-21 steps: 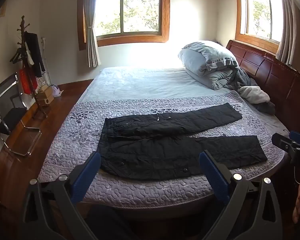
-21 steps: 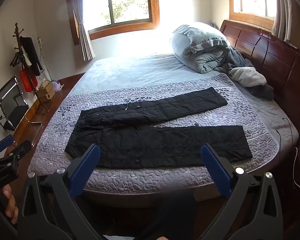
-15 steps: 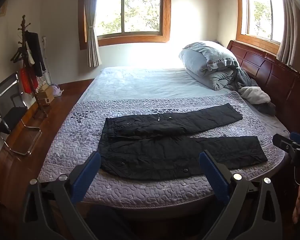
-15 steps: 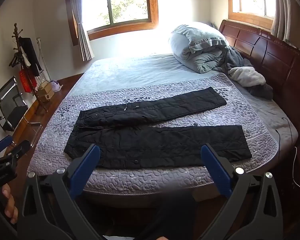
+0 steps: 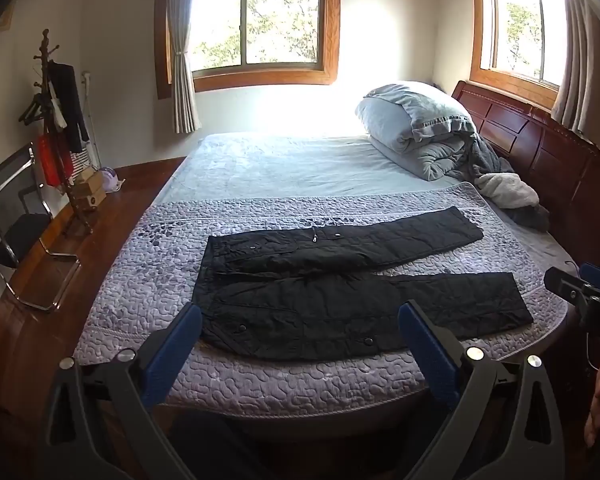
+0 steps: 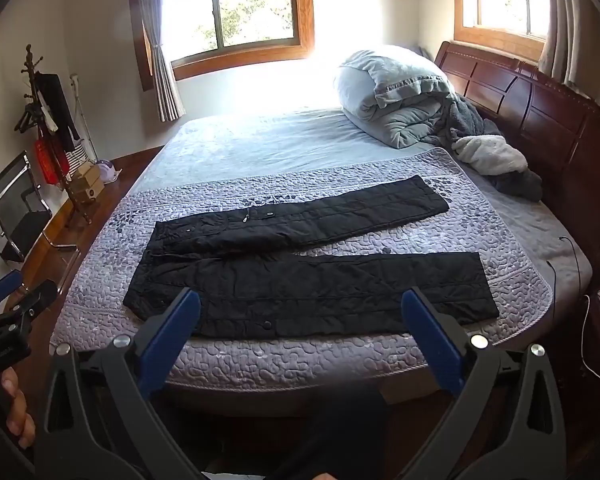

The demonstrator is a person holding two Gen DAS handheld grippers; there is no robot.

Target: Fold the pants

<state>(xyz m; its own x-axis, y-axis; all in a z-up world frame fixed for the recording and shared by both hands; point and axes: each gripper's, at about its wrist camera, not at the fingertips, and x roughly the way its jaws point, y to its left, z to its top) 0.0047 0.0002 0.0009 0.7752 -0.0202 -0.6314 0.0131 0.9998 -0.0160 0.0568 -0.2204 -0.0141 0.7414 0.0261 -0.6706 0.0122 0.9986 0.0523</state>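
Both tongs (image 5: 300, 328) (image 6: 300, 316) wide, empty, tilted down before pants (image 5: 340, 300) on bed (image 5: 300, 384).

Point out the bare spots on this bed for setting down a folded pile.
Free: the pale sheet between the purple quilt and the window wall. Crowded: the black pants span the quilt, and bedding is heaped by the headboard.

Sunlit windows (image 5: 260, 24), wooden headboard (image 5: 540, 148), wood floor (image 5: 28, 320).
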